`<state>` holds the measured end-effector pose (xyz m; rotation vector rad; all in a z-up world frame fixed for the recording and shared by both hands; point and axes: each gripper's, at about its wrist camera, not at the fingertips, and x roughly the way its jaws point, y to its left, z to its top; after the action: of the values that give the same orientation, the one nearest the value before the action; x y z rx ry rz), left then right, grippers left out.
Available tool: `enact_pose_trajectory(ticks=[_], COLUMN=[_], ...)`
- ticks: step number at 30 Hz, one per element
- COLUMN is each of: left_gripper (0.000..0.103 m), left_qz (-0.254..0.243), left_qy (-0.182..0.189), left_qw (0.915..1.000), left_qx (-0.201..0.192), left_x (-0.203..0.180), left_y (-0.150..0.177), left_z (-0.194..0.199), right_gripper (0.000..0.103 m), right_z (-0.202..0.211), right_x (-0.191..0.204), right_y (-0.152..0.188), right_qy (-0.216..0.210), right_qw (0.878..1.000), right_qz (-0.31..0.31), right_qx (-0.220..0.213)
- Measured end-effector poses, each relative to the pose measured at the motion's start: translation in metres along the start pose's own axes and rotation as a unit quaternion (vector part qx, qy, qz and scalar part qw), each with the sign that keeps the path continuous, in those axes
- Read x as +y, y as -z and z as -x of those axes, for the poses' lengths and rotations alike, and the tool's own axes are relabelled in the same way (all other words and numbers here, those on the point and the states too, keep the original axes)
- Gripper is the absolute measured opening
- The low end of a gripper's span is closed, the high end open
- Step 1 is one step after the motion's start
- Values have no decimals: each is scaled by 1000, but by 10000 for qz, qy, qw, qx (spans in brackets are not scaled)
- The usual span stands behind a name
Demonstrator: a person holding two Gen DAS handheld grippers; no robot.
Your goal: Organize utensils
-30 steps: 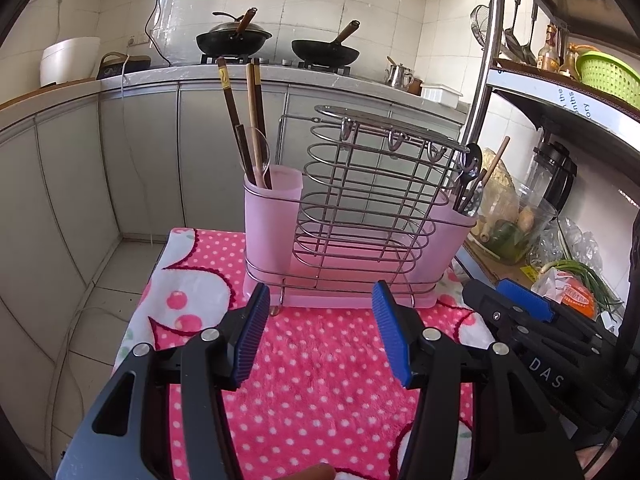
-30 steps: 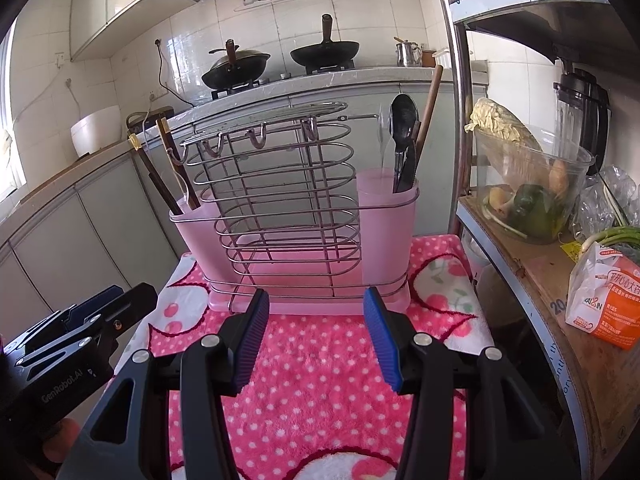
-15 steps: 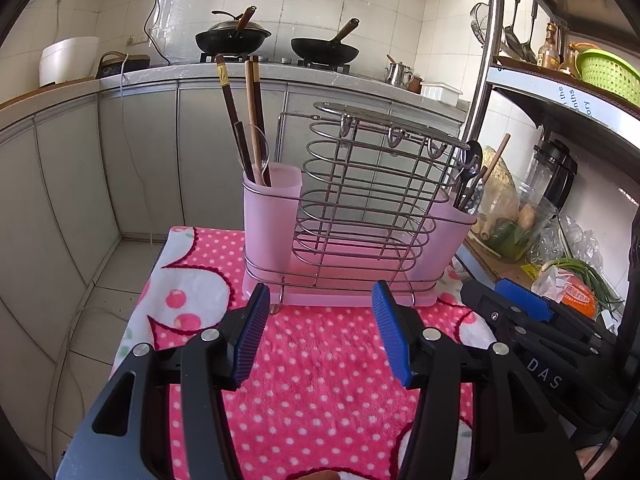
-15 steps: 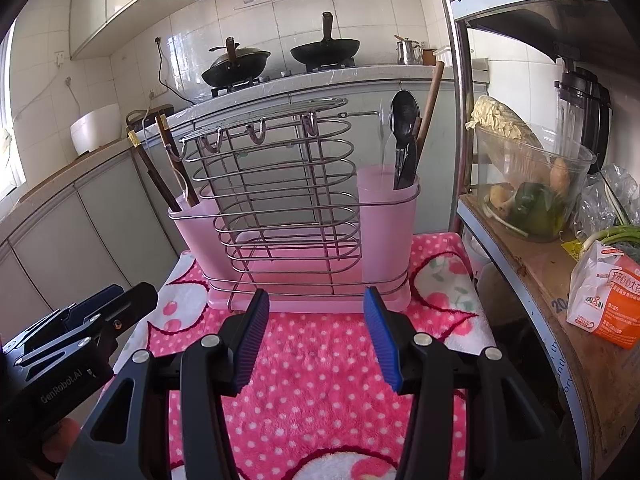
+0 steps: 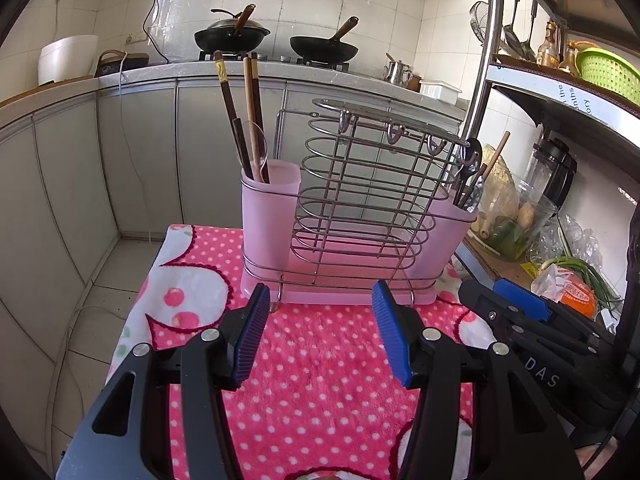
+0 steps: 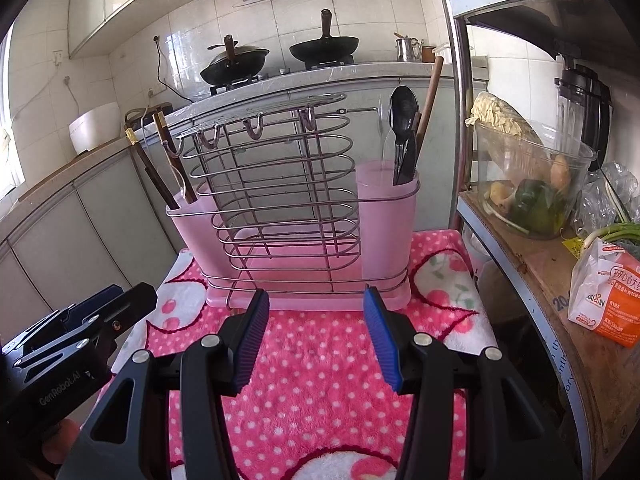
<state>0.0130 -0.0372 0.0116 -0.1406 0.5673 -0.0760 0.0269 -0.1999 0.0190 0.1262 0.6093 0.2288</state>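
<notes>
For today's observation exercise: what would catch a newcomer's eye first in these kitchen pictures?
First the pink utensil holder with its wire rack, standing on the pink polka-dot cloth: chopsticks in its left cup, dark spoons in the right. In front, the left gripper and right gripper hover open and empty.

Pink holder [image 5: 270, 216], silver wire rack [image 5: 360, 196], pink white-dotted towel [image 5: 320, 360], seemingly dark-brown chopsticks [image 5: 230, 108].

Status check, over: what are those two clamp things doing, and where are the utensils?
Left gripper and right gripper open, empty, above pink cloth. Chopsticks in left cup, spoons in right cup of rack. Nothing in the way.
</notes>
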Motion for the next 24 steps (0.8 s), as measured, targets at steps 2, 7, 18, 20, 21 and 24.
enact_pose_trajectory(ticks=[2,7,18,20,21,24], left_gripper=[54,54,54,54,54,54], left_qz=[0,-6,-24,-23,-28,-18], left_qy=[0,-4,-8,-11,-9,-47], left_qw=[10000,10000,10000,10000,10000,9999], left_qx=[1,15,72,77,81,157], left_x=[0,0,1,2,2,3], left_y=[0,1,1,1,1,2], left_z=[0,-1,-6,-8,-9,-13], right_gripper=[49,49,49,49,49,49], right_z=[0,-1,-3,-5,-7,-11], right_x=[0,-1,-1,-2,-2,-2], right_y=[0,1,1,2,2,3], right_qy=[-3,-1,3,10,10,21], right_qw=[10000,10000,10000,10000,10000,9999], right_qz=[-2,-14,-7,-14,-17,-11], right_qx=[7,21,47,65,79,121])
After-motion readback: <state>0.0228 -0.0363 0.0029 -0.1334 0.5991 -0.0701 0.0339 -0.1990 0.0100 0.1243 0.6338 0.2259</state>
